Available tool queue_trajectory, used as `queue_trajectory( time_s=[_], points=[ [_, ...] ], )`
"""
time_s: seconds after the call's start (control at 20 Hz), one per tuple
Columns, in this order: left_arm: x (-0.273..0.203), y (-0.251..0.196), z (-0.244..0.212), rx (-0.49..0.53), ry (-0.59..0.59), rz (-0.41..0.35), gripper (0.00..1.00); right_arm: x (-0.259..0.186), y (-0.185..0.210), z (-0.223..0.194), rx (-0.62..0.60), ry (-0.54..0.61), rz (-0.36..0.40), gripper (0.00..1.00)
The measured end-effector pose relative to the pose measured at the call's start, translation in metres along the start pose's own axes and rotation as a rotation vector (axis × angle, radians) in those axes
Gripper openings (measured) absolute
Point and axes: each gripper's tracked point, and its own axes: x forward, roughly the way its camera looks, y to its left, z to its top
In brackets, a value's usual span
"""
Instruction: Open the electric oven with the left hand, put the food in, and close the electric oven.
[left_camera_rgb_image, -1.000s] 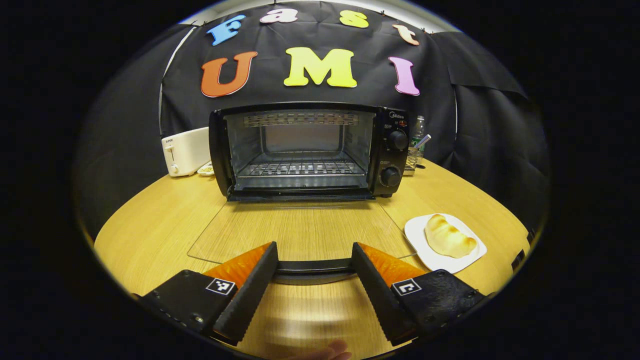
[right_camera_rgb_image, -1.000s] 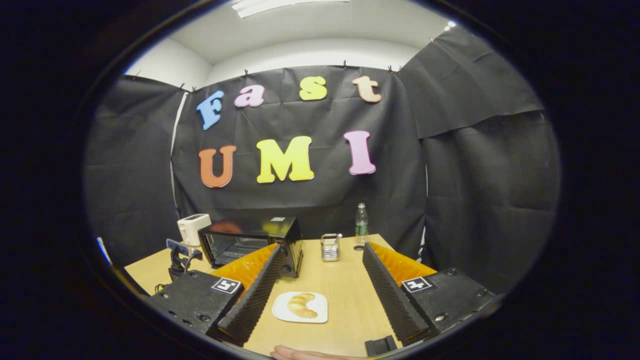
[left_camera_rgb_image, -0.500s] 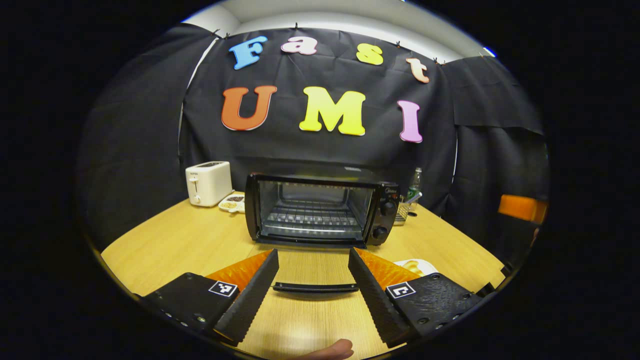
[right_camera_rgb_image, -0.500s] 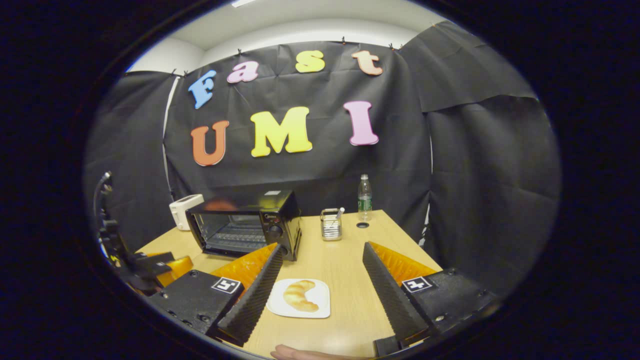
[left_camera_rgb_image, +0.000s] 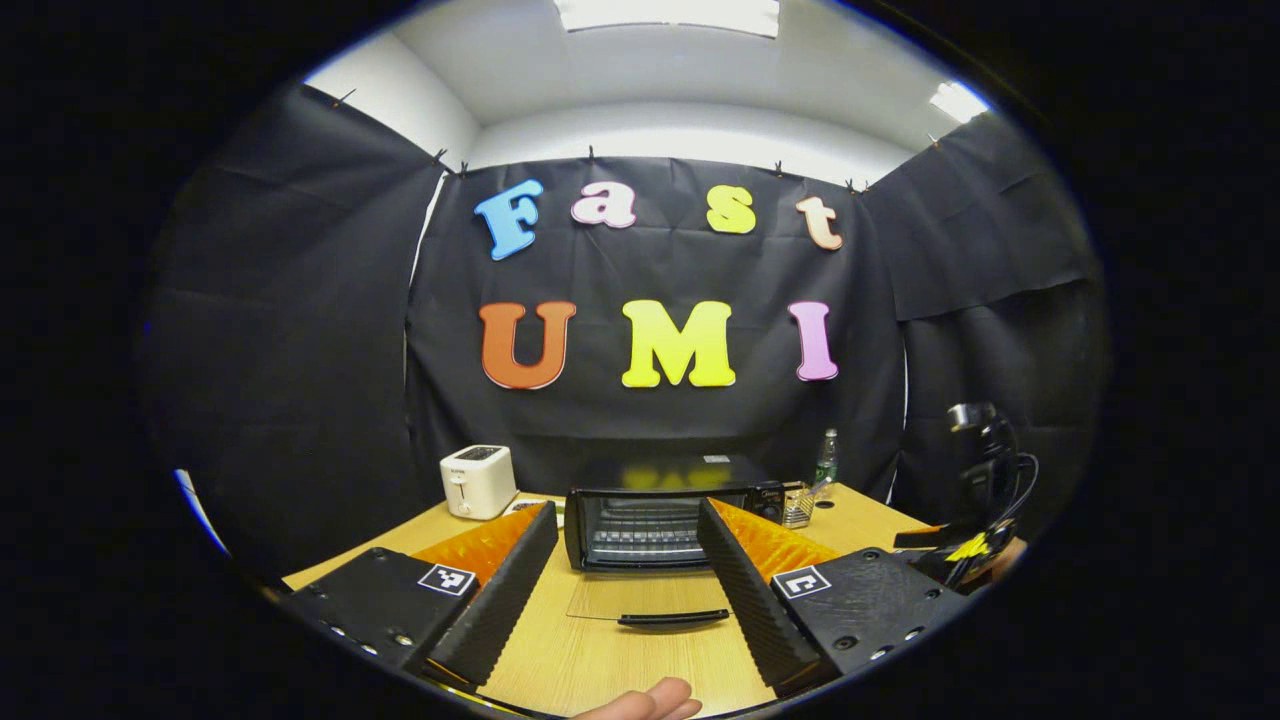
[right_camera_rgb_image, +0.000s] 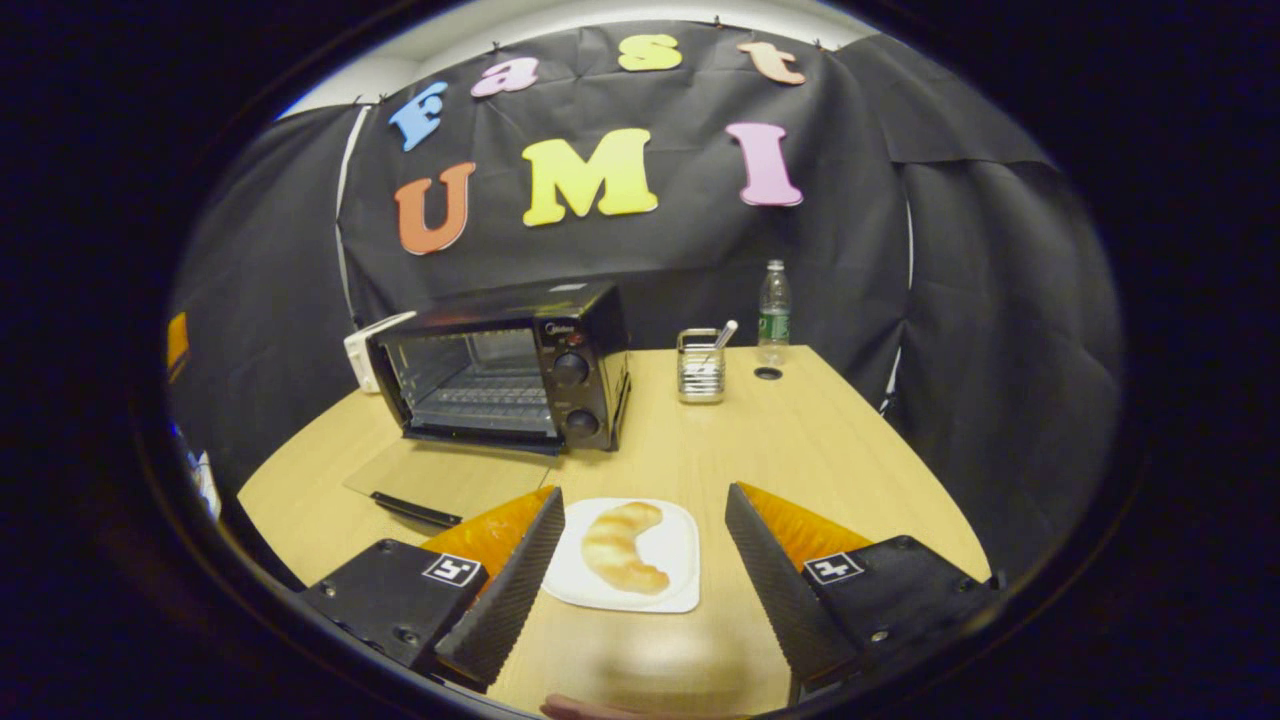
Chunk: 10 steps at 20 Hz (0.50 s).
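Note:
The black electric oven (left_camera_rgb_image: 660, 512) (right_camera_rgb_image: 510, 365) stands on the wooden table with its glass door (right_camera_rgb_image: 430, 480) folded flat down; the door handle (left_camera_rgb_image: 672, 619) lies toward me. A wire rack (right_camera_rgb_image: 485, 395) sits inside. My left gripper (left_camera_rgb_image: 628, 590) is open, drawn back and raised above the table, nothing between its fingers. A golden croissant (right_camera_rgb_image: 620, 545) lies on a white square plate (right_camera_rgb_image: 675, 565) right of the oven. My right gripper (right_camera_rgb_image: 640, 575) is open, its fingers either side of the plate and above it. The right gripper's body (left_camera_rgb_image: 975, 500) shows at the left gripper view's right edge.
A white toaster (left_camera_rgb_image: 478, 480) stands left of the oven. A wire cup holder (right_camera_rgb_image: 700, 365) and a water bottle (right_camera_rgb_image: 772, 312) are at the table's back right, next to a cable hole (right_camera_rgb_image: 768, 373). Bare tabletop (right_camera_rgb_image: 800, 440) lies right of the plate.
My left gripper let go of the door handle and pulled back and up from the oven. My right gripper moved down and forward toward the plate with the croissant.

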Motion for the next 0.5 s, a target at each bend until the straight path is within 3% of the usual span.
queue_trajectory(
  time_s=[0.15, 0.2, 0.25, 0.3, 0.35, 0.4, 0.45, 0.5],
  points=[
    [-0.026, -0.013, 0.018, 0.010, 0.000, -0.056, 0.93, 0.023, 0.010, -0.027, -0.028, 0.072, 0.019, 0.99],
    [-0.032, -0.018, 0.023, 0.014, -0.007, -0.074, 0.83, 0.031, 0.013, -0.037, -0.034, 0.101, 0.028, 0.99],
    [-0.036, -0.019, 0.028, 0.017, -0.016, -0.081, 0.93, 0.038, 0.016, -0.047, -0.039, 0.132, 0.034, 0.99],
    [-0.040, -0.019, 0.033, 0.021, -0.027, -0.080, 0.94, 0.046, 0.017, -0.056, -0.043, 0.162, 0.039, 0.99],
    [-0.041, -0.017, 0.036, 0.021, -0.036, -0.075, 0.85, 0.049, 0.014, -0.065, -0.047, 0.197, 0.033, 0.96],
    [-0.042, -0.015, 0.038, 0.021, -0.041, -0.065, 0.87, 0.054, 0.012, -0.071, -0.043, 0.223, 0.028, 0.92],
    [-0.042, -0.014, 0.039, 0.019, -0.042, -0.058, 0.96, 0.060, 0.011, -0.077, -0.033, 0.248, 0.026, 0.89],
    [-0.040, -0.015, 0.038, 0.018, -0.047, -0.061, 0.96, 0.062, 0.012, -0.082, -0.029, 0.271, 0.032, 0.86]
  ],
)
